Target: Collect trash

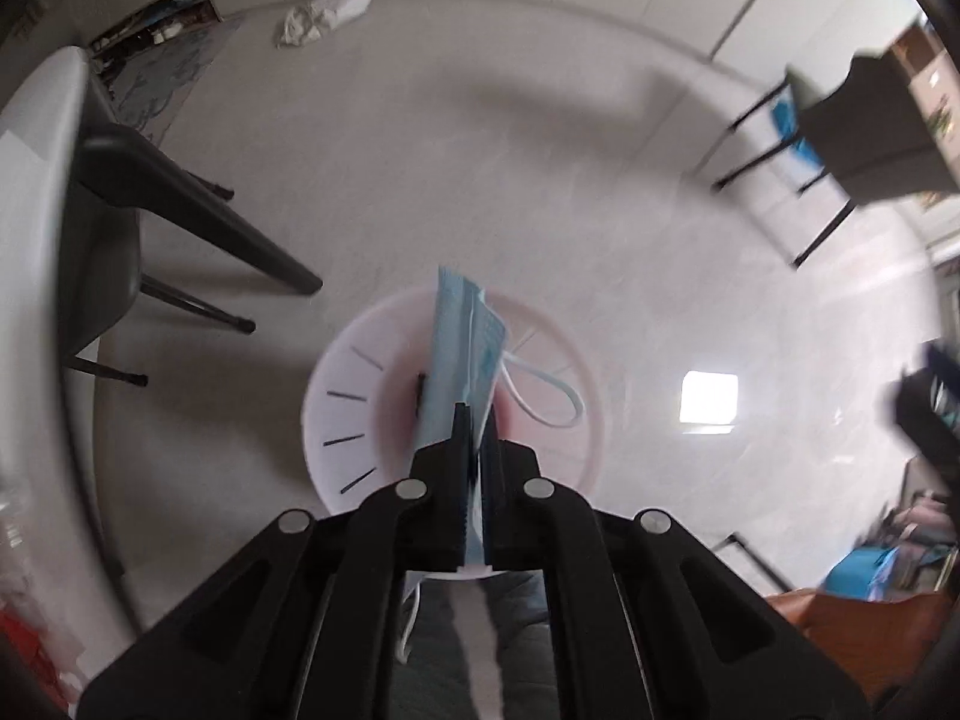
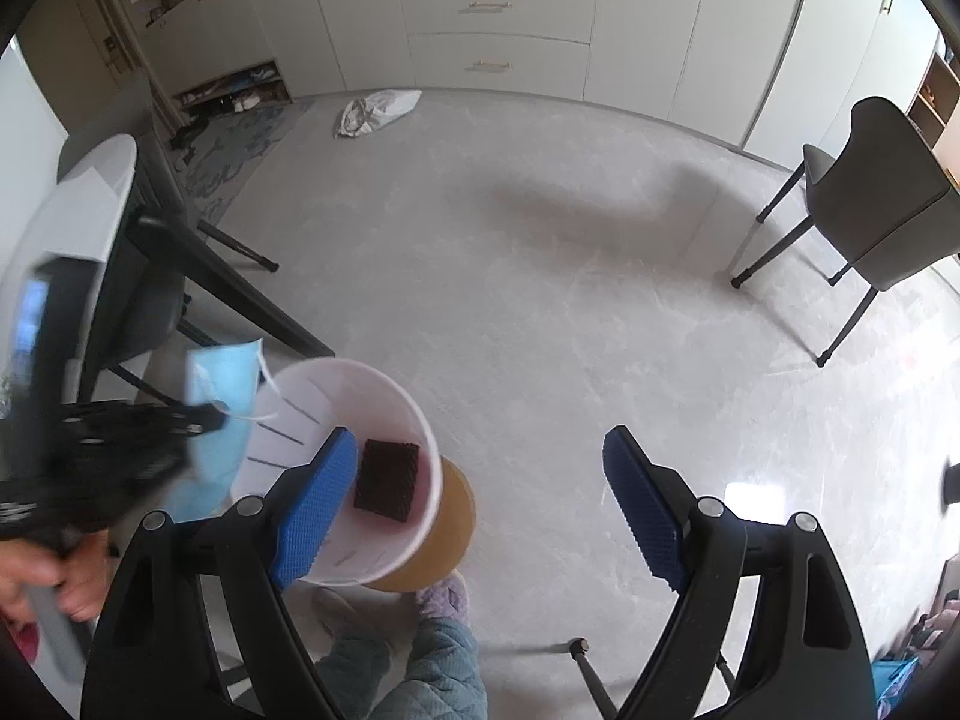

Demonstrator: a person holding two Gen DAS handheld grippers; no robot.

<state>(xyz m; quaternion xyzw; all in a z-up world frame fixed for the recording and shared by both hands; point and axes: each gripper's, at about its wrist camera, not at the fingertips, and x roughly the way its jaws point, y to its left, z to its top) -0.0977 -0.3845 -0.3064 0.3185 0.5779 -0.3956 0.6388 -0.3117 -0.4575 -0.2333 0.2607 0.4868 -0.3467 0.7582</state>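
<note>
Left gripper (image 1: 475, 420): jaws clamped on a blue face mask (image 1: 462, 348), which sticks out past the tips with its white ear loop (image 1: 543, 396) dangling to one side.
Right gripper (image 2: 480, 504): jaws wide apart with nothing between the blue pads (image 2: 315, 501); it hangs above the floor beside the bin.
Mask position: directly over the mouth of the white bin (image 1: 348, 414) in the left wrist view; in the right wrist view the mask (image 2: 225, 378) hangs at the bin's rim on the table side.
Bin contents: one dark square piece (image 2: 387, 480) lies on the bottom.
Step in hand: carrying the mask to the bin for dropping; it looks nearly there.
Next move: centre the mask over the opening, then part the left jaws; the loose loop could catch on a finger.
Remaining trash: a crumpled white bag (image 2: 375, 111) lies on the floor (image 2: 540, 276) near the cabinets (image 2: 498, 18), well apart from the bin.
Surroundings: a table (image 2: 90, 210) and a grey chair (image 2: 882, 204) flank the open floor.
</note>
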